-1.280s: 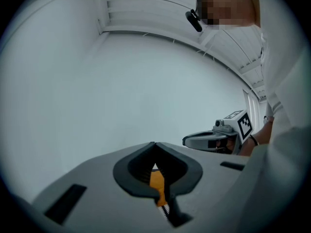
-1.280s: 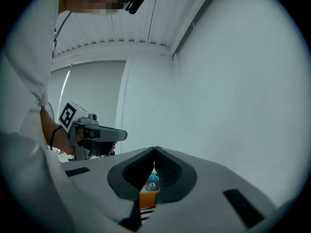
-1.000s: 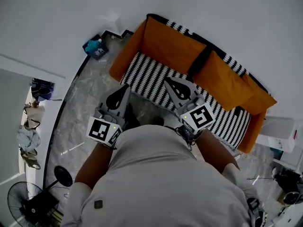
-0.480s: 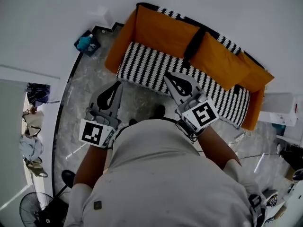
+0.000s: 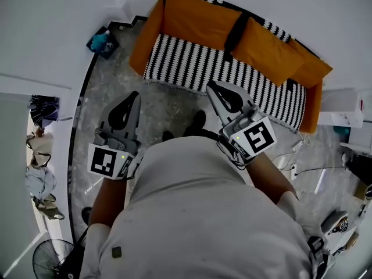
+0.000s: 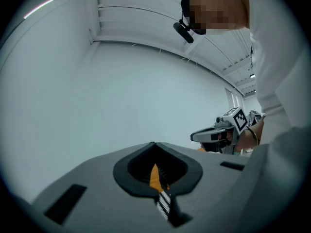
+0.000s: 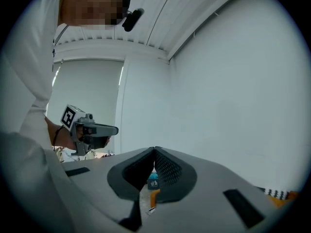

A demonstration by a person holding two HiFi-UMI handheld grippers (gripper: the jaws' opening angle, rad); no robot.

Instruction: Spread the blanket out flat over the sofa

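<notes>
blanket (image 5: 203,68) lies flat over the seat of the sofa (image 5: 197,22) at twelve o'clock, so the left gripper (image 5: 132,97) and right gripper (image 5: 215,89), well apart from it, probably need no grip and keep fingers clenched on nothing.

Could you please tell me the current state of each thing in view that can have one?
blanket, spread flat over the seat of the sofa, held by neither gripper
orange cushions, upright against the backrest
left gripper, jaws together, nothing held
right gripper, jaws together, nothing held
</notes>
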